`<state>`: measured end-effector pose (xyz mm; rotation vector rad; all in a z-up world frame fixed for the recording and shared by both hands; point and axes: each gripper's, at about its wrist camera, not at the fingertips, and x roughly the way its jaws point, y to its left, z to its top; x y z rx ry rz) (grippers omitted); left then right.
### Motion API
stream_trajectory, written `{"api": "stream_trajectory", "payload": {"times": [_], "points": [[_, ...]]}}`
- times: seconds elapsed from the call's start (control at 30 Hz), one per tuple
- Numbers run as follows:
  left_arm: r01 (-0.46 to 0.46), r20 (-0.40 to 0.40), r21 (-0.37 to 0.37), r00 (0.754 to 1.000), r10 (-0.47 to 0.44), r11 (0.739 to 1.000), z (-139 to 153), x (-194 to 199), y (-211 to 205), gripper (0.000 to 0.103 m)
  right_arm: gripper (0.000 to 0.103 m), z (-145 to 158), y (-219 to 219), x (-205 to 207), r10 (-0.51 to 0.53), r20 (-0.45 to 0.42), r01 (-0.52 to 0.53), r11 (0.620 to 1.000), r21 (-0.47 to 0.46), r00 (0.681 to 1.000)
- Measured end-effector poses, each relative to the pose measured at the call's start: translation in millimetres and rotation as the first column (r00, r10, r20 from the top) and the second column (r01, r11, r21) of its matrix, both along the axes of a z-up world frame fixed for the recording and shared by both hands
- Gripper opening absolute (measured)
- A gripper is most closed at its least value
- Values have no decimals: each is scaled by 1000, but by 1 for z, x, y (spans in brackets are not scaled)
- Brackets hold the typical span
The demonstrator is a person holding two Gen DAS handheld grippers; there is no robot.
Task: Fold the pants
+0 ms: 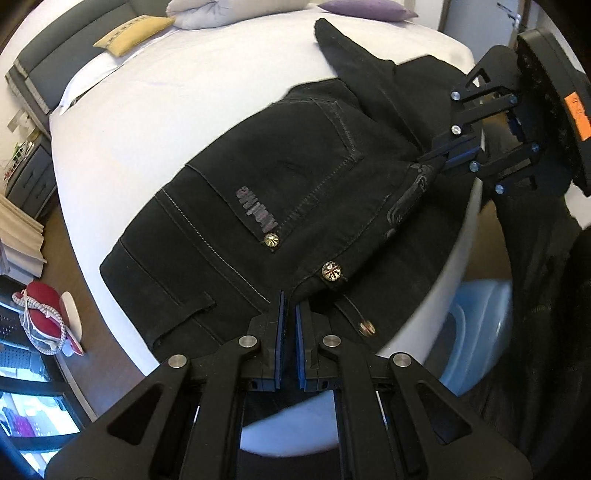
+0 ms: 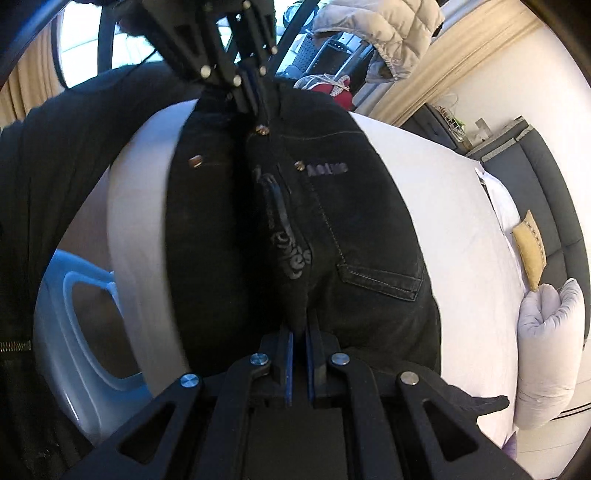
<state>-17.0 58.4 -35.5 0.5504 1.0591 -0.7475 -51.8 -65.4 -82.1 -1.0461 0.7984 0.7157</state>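
Black jeans point(image 1: 280, 199) lie on a white bed point(image 1: 155, 122), back pocket up, at the bed's near edge. My left gripper point(image 1: 290, 306) is shut on the waistband near a metal button point(image 1: 331, 272). My right gripper point(image 2: 299, 332) is shut on the jeans point(image 2: 354, 229) at the folded seat edge. In the left wrist view the right gripper point(image 1: 430, 157) pinches the cloth at the right. In the right wrist view the left gripper point(image 2: 260, 110) holds the waistband at the far end. One leg point(image 1: 354, 55) runs away across the bed.
Pillows lie at the bed's far end: yellow point(image 1: 133, 35), white point(image 1: 221, 13) and purple point(image 1: 369, 9). A light blue plastic chair point(image 2: 81, 332) stands beside the bed. A dark headboard point(image 2: 546, 192) and a nightstand point(image 1: 27, 177) are nearby.
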Motion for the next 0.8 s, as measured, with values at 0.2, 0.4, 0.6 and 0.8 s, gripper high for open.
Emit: {"api": "stream_trajectory", "payload": {"times": [0.2, 0.4, 0.6, 0.8], "points": [[29, -1, 28, 1000, -29, 999, -13, -39, -1, 4, 7, -7, 1, -14, -22, 30, 23, 999, -26, 999], [25, -10, 17, 1000, -25, 1000, -16, -50, 1, 4, 7, -18, 12, -31, -4, 52, 8, 997, -78, 999], [20, -13, 29, 1000, -19, 999, -21, -46, 3, 6, 7, -31, 19, -27, -14, 64, 21, 994, -105, 998], [1, -50, -6, 999, -1, 1000, -13, -48, 12, 14, 9, -46, 24, -25, -8, 84, 20, 989, -144, 996]]}}
